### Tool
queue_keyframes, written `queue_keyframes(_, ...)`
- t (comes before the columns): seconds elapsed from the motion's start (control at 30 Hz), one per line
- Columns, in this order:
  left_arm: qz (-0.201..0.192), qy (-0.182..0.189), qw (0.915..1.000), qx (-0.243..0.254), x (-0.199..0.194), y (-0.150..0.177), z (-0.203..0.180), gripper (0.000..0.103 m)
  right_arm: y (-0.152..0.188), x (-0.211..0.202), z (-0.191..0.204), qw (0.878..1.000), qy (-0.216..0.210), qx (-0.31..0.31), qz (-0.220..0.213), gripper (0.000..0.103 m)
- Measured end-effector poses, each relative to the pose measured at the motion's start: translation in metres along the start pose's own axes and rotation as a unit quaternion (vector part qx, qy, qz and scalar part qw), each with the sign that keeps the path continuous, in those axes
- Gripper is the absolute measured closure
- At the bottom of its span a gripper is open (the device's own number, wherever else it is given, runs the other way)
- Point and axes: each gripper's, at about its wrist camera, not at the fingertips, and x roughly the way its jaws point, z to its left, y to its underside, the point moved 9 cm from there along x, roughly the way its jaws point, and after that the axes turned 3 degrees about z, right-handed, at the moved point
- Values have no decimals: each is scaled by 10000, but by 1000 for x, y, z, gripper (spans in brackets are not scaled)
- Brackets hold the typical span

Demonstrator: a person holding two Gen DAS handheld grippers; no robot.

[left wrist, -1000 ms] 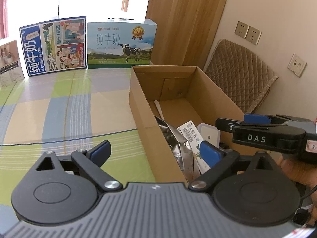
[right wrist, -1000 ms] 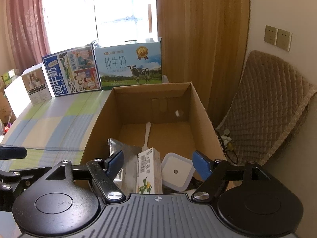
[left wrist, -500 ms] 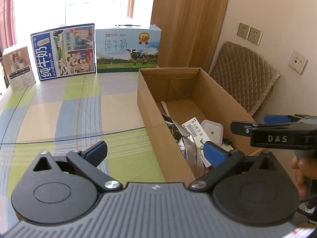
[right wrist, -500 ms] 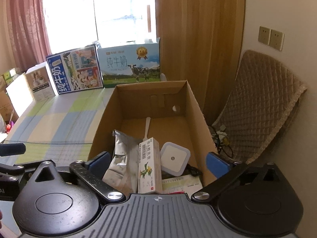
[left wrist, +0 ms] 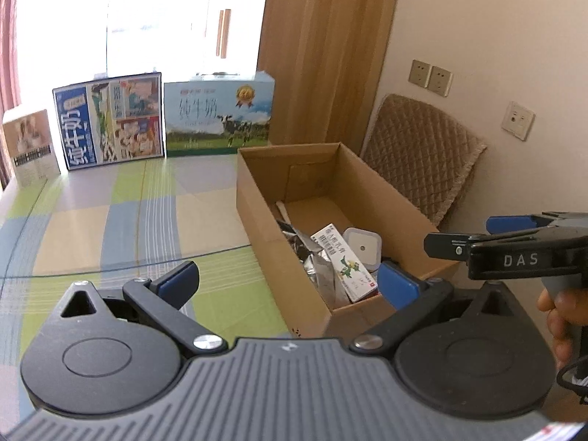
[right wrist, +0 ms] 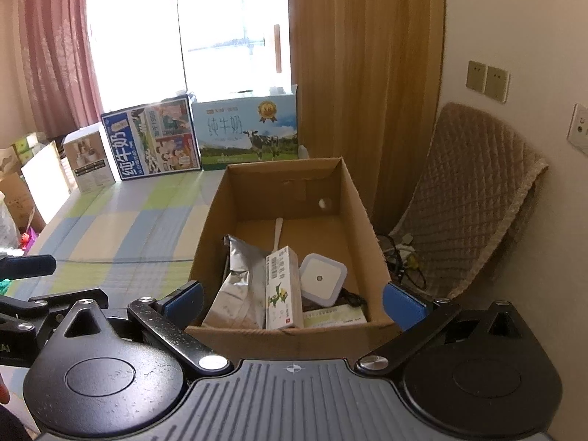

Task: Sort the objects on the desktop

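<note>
An open cardboard box stands on the right side of the checked tablecloth. Inside lie a silver foil pouch, a white-and-green medicine box, a white square night light, a white spoon and a flat packet. My right gripper hangs open above the box's near end, holding nothing. My left gripper is open and empty too, over the box's near left corner. In the left wrist view the medicine box and night light show, and the right gripper reaches in from the right.
Two milk cartons and a small box stand along the table's far edge. A chair with a quilted cover sits right of the box, cables on the floor beside it. A hand holds the right gripper.
Both grippers have drawn back and up from the box, so more of it shows. The right jaws have spread wider. The things in the box have not moved.
</note>
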Motion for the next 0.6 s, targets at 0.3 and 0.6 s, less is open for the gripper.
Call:
queue_keyframes(0.3,111,-60,9997,-218,-33,12,-12,2,14,-42,3,10000,41,34,-67,2)
queue_keyframes(0.6,174,-293,9992,-191,-68,30,-22,2,36,-83,5,9999,43,82,-96,2)
